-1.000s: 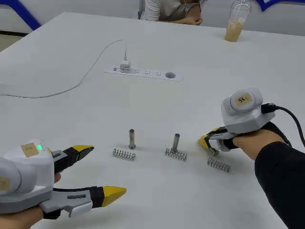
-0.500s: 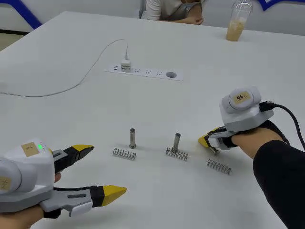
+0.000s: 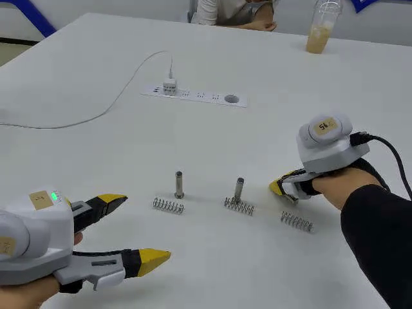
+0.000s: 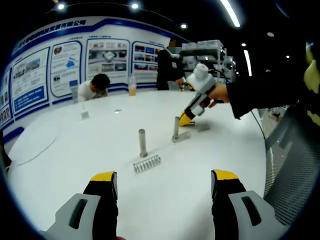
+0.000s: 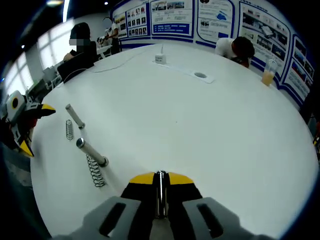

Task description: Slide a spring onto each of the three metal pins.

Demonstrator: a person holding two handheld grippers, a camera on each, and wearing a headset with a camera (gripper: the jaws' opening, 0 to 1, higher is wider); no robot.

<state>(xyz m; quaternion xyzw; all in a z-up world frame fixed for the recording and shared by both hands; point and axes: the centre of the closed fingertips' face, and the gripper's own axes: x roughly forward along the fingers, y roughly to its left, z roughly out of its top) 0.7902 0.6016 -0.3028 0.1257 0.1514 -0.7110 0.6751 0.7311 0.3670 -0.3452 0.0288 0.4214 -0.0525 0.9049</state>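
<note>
Spring (image 3: 168, 206) flat beside one upright pin (image 3: 179, 185), second spring (image 3: 239, 206) at the foot of the next pin (image 3: 239, 190), third spring (image 3: 297, 222) near my right gripper (image 3: 279, 188), which clamps the third pin (image 5: 160, 192), my left gripper (image 3: 144, 229) gaping wide, power strip (image 3: 193, 96) and drink cup (image 3: 320, 29) farther off on the white table (image 3: 96, 64), posters (image 4: 65, 62) lining the wall.

Bright, even ceiling strips (image 4: 234, 14) light the white table (image 3: 290, 77) (soft shadows), gripper views bending at edges.

Your right gripper (image 3: 278, 188): yellow sticker (image 3: 326, 126) on top, handwritten digits, possibly "15", uncertain. Your left gripper (image 3: 145, 229): second yellow sticker (image 3: 40, 199), illegible. Wall posters (image 4: 107, 55) at twelve o'clock: print unreadable.
</note>
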